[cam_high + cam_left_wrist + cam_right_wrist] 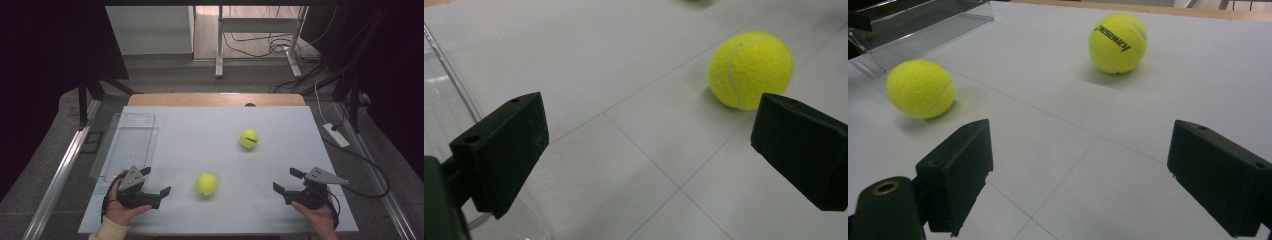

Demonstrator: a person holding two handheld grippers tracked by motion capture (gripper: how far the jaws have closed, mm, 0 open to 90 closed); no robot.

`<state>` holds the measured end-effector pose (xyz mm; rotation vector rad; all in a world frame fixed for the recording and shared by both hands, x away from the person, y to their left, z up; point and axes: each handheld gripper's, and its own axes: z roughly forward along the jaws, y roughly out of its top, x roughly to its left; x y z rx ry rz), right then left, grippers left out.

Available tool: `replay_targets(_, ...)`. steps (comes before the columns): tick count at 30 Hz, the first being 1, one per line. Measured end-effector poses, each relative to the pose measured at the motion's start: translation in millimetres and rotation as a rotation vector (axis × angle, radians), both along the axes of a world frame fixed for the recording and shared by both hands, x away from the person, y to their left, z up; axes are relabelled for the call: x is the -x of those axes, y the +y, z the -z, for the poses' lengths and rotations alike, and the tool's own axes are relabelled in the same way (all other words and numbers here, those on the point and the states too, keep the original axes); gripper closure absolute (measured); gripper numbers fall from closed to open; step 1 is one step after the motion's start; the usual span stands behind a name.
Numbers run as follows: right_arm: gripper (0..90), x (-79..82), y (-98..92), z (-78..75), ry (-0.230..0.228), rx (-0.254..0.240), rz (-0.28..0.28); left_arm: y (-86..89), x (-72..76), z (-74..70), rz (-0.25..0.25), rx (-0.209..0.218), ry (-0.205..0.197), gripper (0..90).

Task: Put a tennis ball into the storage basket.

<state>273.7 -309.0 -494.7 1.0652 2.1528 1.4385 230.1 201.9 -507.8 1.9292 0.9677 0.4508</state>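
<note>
On the white table I have both grippers low near my edge, one in each hand. My left gripper sits at the near left, its jaws spread wide with nothing between them; in the left gripper view I see only bare table surface between the two black jaws. Its jaws point toward the nearer tennis ball, which lies just to the right of it, close but not touching. In the left gripper view that ball sits ahead, just past the right-hand jaw.

My right gripper is at the near right, well apart from the left one, and its jaws also stand wide open and hold nothing; the right gripper view shows empty table between them. From there I see the nearer ball ahead to the left and the second tennis ball, with dark printed lettering, farther off to the right. In the high view this lettered ball rests toward the middle of the table, well clear of both grippers.

A clear plastic tray lies along the table's left side, just beyond my left gripper.
</note>
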Motion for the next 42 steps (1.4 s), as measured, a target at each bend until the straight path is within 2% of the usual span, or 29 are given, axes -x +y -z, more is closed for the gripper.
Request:
replay_targets(13, 11.5, 0.5, -2.9, -0.9, -0.002, -0.006, 0.012, -5.3, -1.6, -3.0, 0.014, -0.002, -0.004, 2.9)
replay_targets(18, 11.5, 1.0, -2.1, -1.5, -0.003, -0.005, 0.010, -9.3, -4.1, -3.4, 0.021, 0.002, 0.012, 3.2)
replay_targets(34, 11.7, 1.7, -2.5, 0.6, -0.005, 0.005, 0.003, -22.4, -14.1, -15.4, 0.057, -0.011, 0.040, 4.0)
replay_targets(42, 11.9, 0.7, -2.1, 1.3, -0.007, 0.003, 0.002, -28.8, -18.2, -23.9, 0.076, -0.009, 0.036, 4.2)
